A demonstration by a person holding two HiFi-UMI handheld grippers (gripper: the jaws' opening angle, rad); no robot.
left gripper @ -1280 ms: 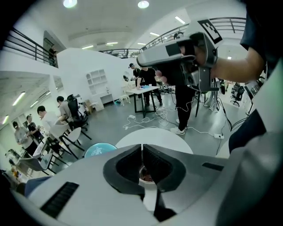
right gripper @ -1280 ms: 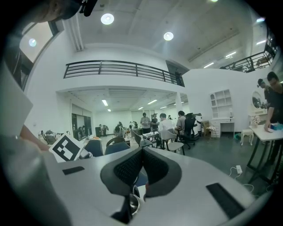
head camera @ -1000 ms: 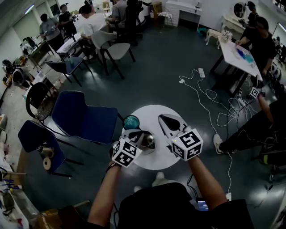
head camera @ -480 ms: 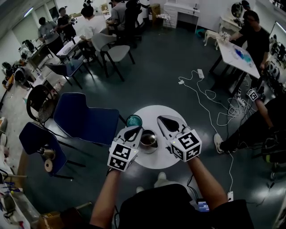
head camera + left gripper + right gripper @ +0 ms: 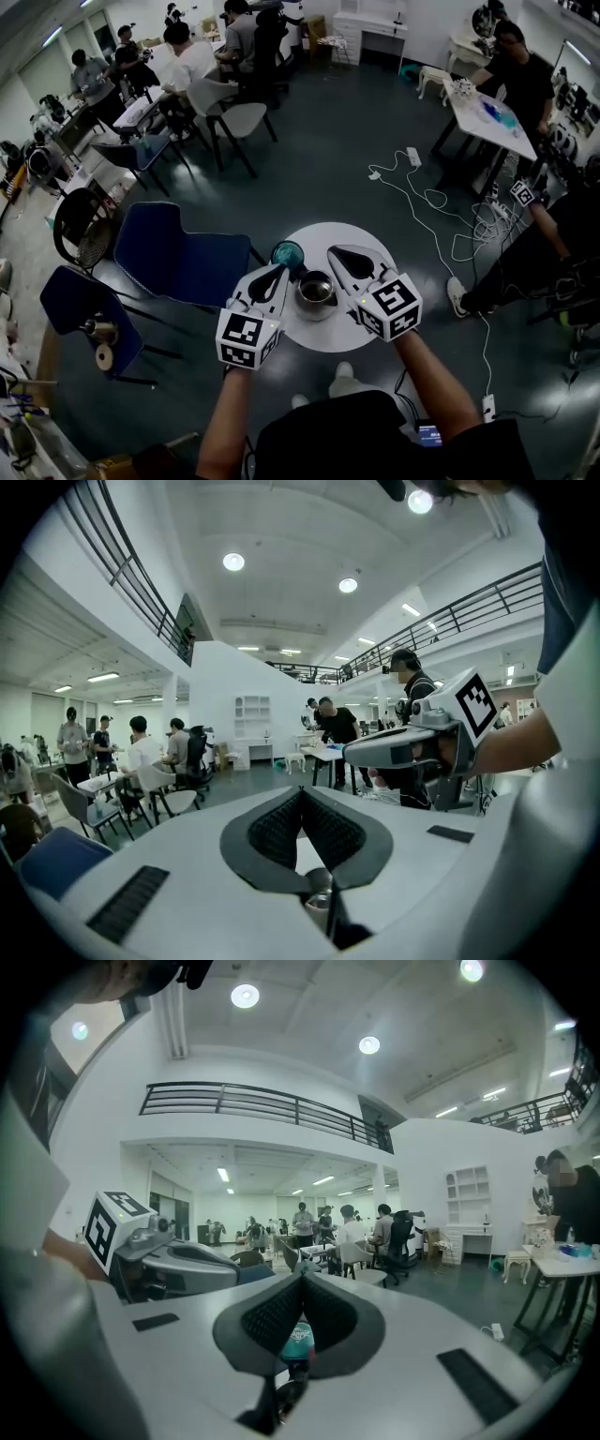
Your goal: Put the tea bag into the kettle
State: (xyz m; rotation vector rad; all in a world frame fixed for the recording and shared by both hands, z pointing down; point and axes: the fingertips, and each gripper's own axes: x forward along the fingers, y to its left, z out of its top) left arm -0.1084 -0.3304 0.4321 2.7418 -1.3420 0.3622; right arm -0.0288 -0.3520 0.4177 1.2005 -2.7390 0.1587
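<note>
Your left gripper and right gripper flank the kettle at the middle of the table, and both pairs of jaws are pressed together. The right gripper view frames the teal cup behind its tips; the left gripper view doesn't.

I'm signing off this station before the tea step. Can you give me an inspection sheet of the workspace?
Surface: small round white table, mostly bare.
Job's things: round open-topped metal kettle near the table's middle; no tea bag seen in any view.
Clutter: round teal object beside the kettle, on its far left side.
Grippers: left gripper and right gripper flank the kettle, fingers together on both, nothing held.
Cables: loose white cables and a white power strip lie on the floor right of the table.
Surroundings: blue chairs at left; people at other tables beyond.
</note>
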